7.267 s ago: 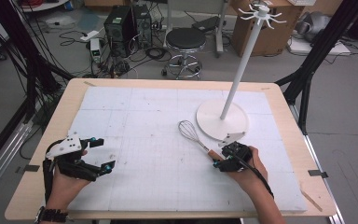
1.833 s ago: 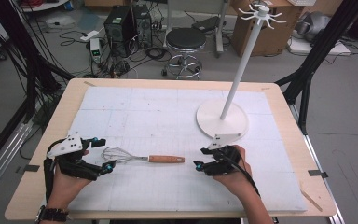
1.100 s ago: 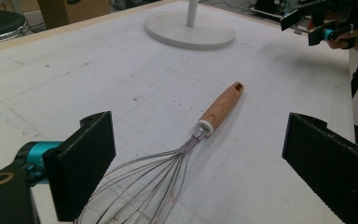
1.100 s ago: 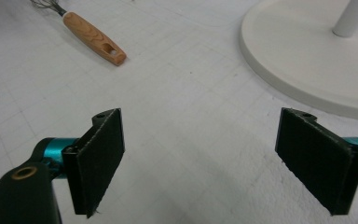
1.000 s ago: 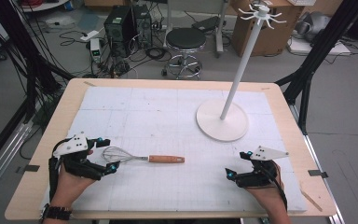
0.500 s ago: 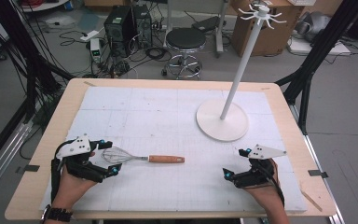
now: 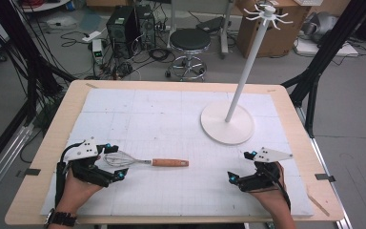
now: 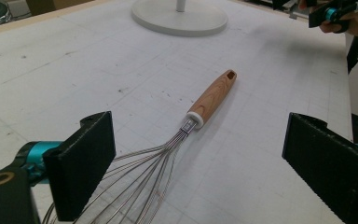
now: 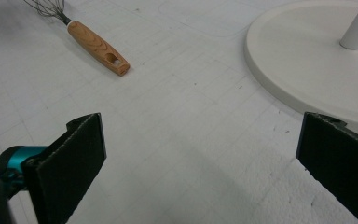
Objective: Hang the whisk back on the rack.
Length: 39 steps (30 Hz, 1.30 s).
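High view: whisk lies flat on the table's white mat, wire head toward the left gripper, wooden handle pointing right. Left gripper's jaws stand wide around the wire head, not pressing it. Right gripper rests apart near the stand, jaws wide, nothing between. Step looks like the left-hand pickup; next, closing gently on the wires

The left tool brackets the whisk, jaws wide apart.
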Tool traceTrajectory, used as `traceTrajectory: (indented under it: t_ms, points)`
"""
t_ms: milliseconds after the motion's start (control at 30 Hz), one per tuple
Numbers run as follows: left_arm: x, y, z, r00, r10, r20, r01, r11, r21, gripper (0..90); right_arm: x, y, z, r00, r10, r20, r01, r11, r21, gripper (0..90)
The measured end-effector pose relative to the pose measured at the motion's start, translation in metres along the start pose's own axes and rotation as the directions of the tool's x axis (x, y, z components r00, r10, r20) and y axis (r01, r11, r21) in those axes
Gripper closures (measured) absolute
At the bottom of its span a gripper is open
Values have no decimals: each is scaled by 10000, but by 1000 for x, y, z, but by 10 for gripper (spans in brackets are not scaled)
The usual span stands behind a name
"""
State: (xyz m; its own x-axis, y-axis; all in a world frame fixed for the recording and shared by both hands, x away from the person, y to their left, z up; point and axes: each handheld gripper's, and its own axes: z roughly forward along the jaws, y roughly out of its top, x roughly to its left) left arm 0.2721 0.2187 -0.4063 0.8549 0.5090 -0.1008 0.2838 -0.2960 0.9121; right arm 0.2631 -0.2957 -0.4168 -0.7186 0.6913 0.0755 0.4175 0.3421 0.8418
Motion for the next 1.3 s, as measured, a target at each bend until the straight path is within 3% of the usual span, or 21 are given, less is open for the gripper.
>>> traceTrajectory:
  t_ms: [300, 367, 533, 767, 833, 900, 967, 1000, 1033, 1100, 1133, 1167, 1200, 1233, 1267, 1300]
  points:
    - [-8, 13, 25, 9995, 264, 168, -275, 9976, 633, 99, -4, -2, -2, 9999, 146, -38, -145, 9999, 8, 5]
    - [-9, 17, 31, 9988, 445, 200, -461, 9950, 882, 99, -5, -1, -3, 9999, 122, -41, -123, 9999, -62, 5]
    - [-10, 27, 45, 9977, 449, 504, -510, 9905, 1280, 99, -5, 1, -2, 9998, 155, -84, -157, 9998, -131, 5]
    - [-13, 49, 77, 9928, 950, 734, -1098, 9658, 2351, 100, -5, 1, -2, 9999, 135, -75, -136, 9998, -134, 6]
    - [-12, 52, 86, 9909, 1068, 824, -1254, 9548, 2695, 102, -5, 1, -2, 9999, 94, -85, -95, 9999, -110, 5]
    - [-10, 54, 96, 9905, 1114, 807, -1316, 9383, 3197, 106, -4, 1, -2, 9999, 101, -102, -102, 9999, -86, 6]
    - [-9, 57, 106, 9907, 1150, 727, -1343, 9124, 3867, 113, -5, 0, -2, 9999, 88, -76, -88, 9999, -54, 5]
    - [-9, 57, 106, 9907, 1150, 727, -1343, 9124, 3867, 118, -5, 0, -2, 9999, 82, -101, -82, 10000, -25, 6]
    - [-7, 57, 113, 9899, 1090, 903, -1362, 9071, 3982, 123, -5, -1, -2, 9999, 134, -95, -134, 9999, -24, 6]
    - [-7, 58, 120, 9882, 1186, 966, -1499, 8770, 4565, 142, -7, -2, -3, 9998, 165, -98, -166, 9998, -64, 5]
    - [-7, 58, 120, 9882, 1186, 966, -1499, 8770, 4565, 151, -7, -2, -4, 9999, 132, -72, -133, 9999, -104, 6]
    - [-10, 59, 129, 9840, 1470, 1012, -1780, 8460, 5026, 160, -8, -2, -5, 9998, 177, -68, -177, 9998, -104, 6]
    - [-11, 60, 133, 9799, 1686, 1063, -1993, 8282, 5238, 174, -8, -2, -5, 9999, 157, -60, -158, 9998, -123, 6]
    - [-12, 60, 136, 9771, 1820, 1104, -2127, 8178, 5347, 193, -8, -2, -5, 9999, 158, -59, -159, 9997, -166, 6]
    - [-12, 60, 138, 9770, 1784, 1169, -2133, 8163, 5367, 214, -7, -2, -6, 9998, 192, -66, -193, 9997, -158, 5]
    - [-11, 59, 140, 9773, 1708, 1254, -2118, 8055, 5534, 239, -7, -2, -6, 9998, 172, -69, -173, 9997, -147, 6]
